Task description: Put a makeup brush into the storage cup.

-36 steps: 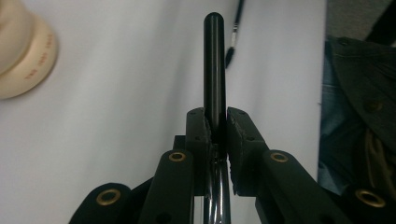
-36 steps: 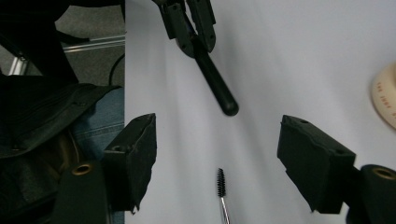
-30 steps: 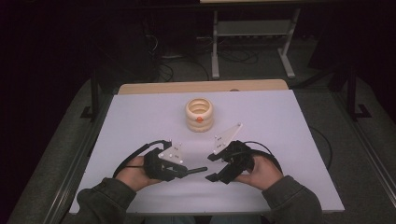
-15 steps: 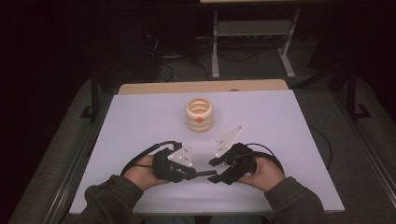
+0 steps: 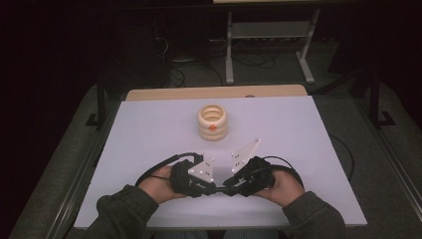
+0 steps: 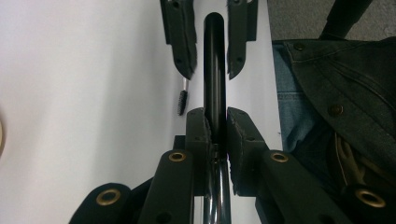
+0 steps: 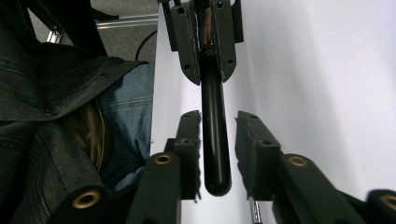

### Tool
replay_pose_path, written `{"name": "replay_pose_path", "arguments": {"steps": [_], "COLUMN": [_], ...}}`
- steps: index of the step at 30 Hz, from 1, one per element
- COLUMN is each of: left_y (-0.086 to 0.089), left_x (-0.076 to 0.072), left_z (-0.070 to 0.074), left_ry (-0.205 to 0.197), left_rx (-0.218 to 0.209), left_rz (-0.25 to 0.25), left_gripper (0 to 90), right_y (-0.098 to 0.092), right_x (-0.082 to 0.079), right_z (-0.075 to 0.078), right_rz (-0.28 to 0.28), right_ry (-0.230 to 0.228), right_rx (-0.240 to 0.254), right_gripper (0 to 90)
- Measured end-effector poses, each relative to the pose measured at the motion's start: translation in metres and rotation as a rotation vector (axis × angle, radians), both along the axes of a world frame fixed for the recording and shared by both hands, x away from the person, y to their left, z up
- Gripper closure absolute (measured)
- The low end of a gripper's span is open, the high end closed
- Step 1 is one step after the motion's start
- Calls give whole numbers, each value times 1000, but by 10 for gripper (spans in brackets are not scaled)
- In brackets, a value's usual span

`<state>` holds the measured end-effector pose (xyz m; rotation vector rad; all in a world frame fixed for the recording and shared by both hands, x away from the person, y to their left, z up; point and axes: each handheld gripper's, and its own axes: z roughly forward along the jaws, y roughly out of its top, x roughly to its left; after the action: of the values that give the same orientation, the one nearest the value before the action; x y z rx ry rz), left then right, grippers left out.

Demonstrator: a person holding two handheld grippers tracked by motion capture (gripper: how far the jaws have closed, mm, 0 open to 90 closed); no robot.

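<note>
Gripping a black tube (image 6: pixel 214 70) in your left gripper (image 6: pixel 215 128), you are presenting it level so your right gripper (image 7: pixel 217 140), jaws just closing around its free end but not yet pressing, can take it.

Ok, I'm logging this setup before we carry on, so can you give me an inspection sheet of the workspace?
Surface: white table top, wooden strip at far edge.
Job's things: black tube held level between the grippers; small brush wand lying on the table beside it.
Clutter: stack of pale rings.
Grippers: left gripper shut on the tube; right gripper jaws just been closing around its free end, gap at one pad.
Cables: black cable looping behind the left gripper.
Surroundings: grey metal stand, dark floor.
</note>
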<state>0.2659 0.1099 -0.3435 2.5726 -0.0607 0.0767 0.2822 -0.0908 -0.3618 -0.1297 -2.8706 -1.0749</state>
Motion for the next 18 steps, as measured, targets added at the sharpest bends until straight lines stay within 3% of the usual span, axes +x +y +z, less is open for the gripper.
{"name": "replay_pose_path", "arguments": {"steps": [5,18], "left_y": [-4,-9], "left_x": [0,0], "left_z": [0,-2], "left_ry": [-9,-11], "left_rx": [15,28], "left_rz": [-12,-27], "left_gripper": [796,796], "right_y": [0,-4], "right_x": [-1,0], "right_z": [-2,-6], "right_rz": [13,18], "right_ry": [16,38], "right_rx": [-5,-1], "right_gripper": [765,771]}}
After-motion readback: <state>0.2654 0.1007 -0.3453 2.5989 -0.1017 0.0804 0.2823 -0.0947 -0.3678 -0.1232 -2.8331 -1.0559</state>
